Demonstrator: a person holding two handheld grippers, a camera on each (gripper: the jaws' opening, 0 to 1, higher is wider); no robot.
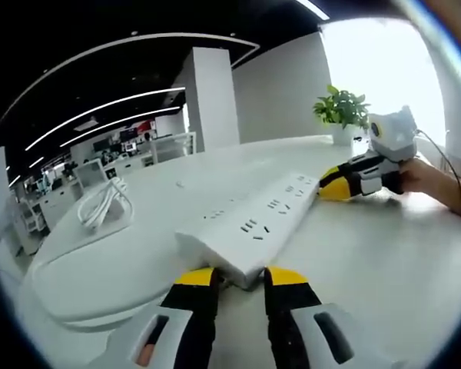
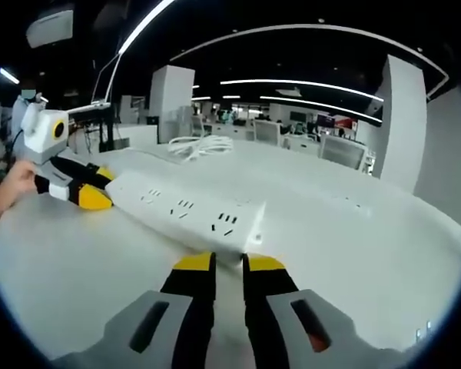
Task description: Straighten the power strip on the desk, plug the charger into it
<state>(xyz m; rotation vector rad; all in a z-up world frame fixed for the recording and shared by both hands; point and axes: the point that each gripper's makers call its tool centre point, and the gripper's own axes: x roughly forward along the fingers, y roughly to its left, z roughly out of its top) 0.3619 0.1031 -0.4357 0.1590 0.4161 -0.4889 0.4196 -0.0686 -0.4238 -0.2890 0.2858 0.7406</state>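
In the left gripper view, the white power strip [image 1: 250, 227] lies flat on the white desk [image 1: 384, 261], running from just above the jaw tips out toward two o'clock. The left gripper [image 1: 240, 278] sits at six o'clock, its yellow-tipped jaws a narrow gap apart with the strip's near end just beyond the tips; whether they touch it cannot be told. At the strip's far end, at about two o'clock, the right gripper [image 1: 332, 187] meets the strip, held by a person's hand [image 1: 424, 178]. A coiled white cable [image 1: 104, 204] lies on the desk at nine o'clock, well apart from the strip, and a potted plant [image 1: 342, 111] stands at one o'clock. In the right gripper view, the right gripper [image 2: 229, 263] has its jaws narrowly parted at the strip's [image 2: 188, 211] near end, the strip stretching toward ten o'clock to the left gripper [image 2: 92, 198].
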